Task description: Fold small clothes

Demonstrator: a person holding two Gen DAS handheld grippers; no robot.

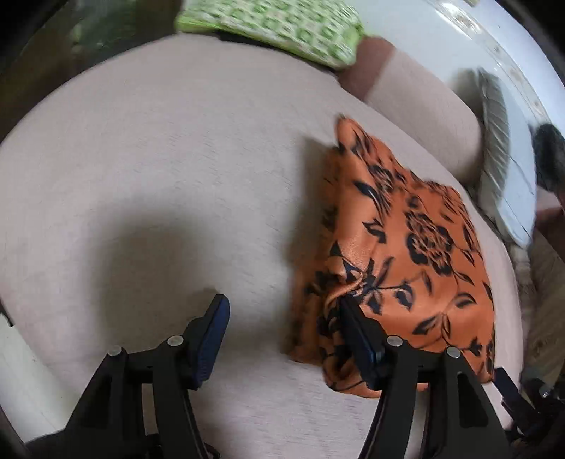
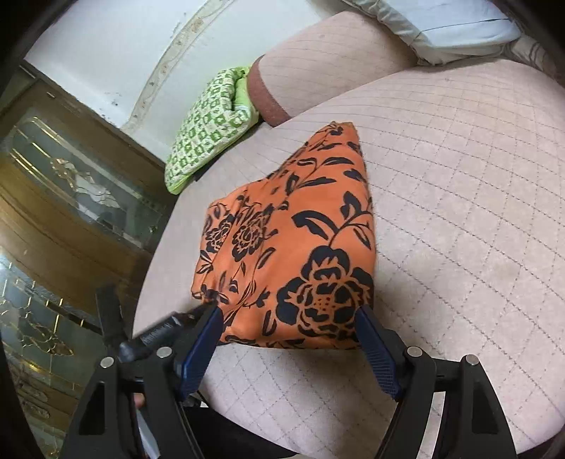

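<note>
A folded orange garment with a black flower print lies on the beige quilted bed cover. My left gripper is open, its right finger touching the garment's near left corner, its left finger over bare cover. In the right wrist view the garment lies just ahead of my right gripper, which is open, its two blue pads at either side of the garment's near edge. The left gripper's tip shows at the garment's left corner.
A folded green and white patterned cloth lies at the bed's far edge by a beige and brown bolster. A pale pillow is at the far right. A wooden cabinet with glass panels stands left of the bed.
</note>
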